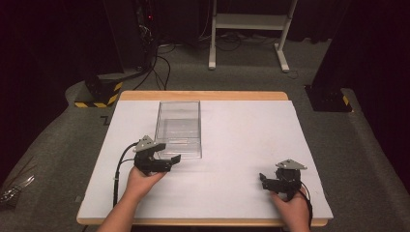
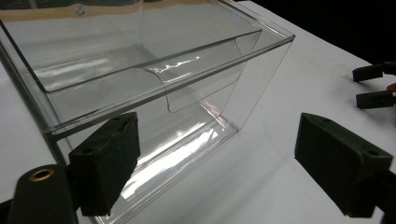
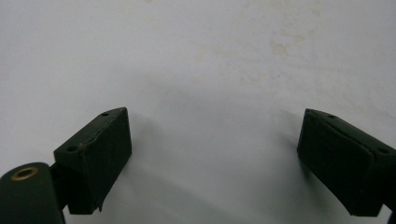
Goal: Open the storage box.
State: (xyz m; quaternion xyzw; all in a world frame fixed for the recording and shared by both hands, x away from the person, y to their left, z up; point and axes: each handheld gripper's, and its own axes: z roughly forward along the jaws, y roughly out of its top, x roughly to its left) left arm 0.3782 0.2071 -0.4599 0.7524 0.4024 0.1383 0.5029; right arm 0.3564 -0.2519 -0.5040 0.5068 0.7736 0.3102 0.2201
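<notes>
the clear box (image 1: 178, 128) stands upright and open-topped on the white desk (image 1: 232, 145), left of centre and toward the far side. the left gripper (image 1: 170, 159) sits just beside the box's near right corner, jaws apart and holding nothing. in the left gripper view one jaw lies in front of the box's (image 2: 154, 88) near wall and the other stands out over bare desk (image 2: 280, 121), so the corner is not yet between them. the right gripper (image 1: 263, 180) rests well apart at the near right, jaws wide over bare desk (image 3: 196, 70) and gripping nothing.

the step in hand looks like taking the box by its near wall. to do it well, one jaw should go inside the rim and the other outside, then close squarely on the thin wall, low enough that it does not flex or slip. the plastic is smooth and likely light, so a skewed pinch near the corner could twist or skid it; a firm, level grip is safer.

for room, the desk is open to the right and near side of the box, with plenty of space to slide or lift it. the far wooden edge (image 1: 203, 95) lies just behind the box, so pushing it away is the risky direction. the left edge is nearer than the right.
</notes>
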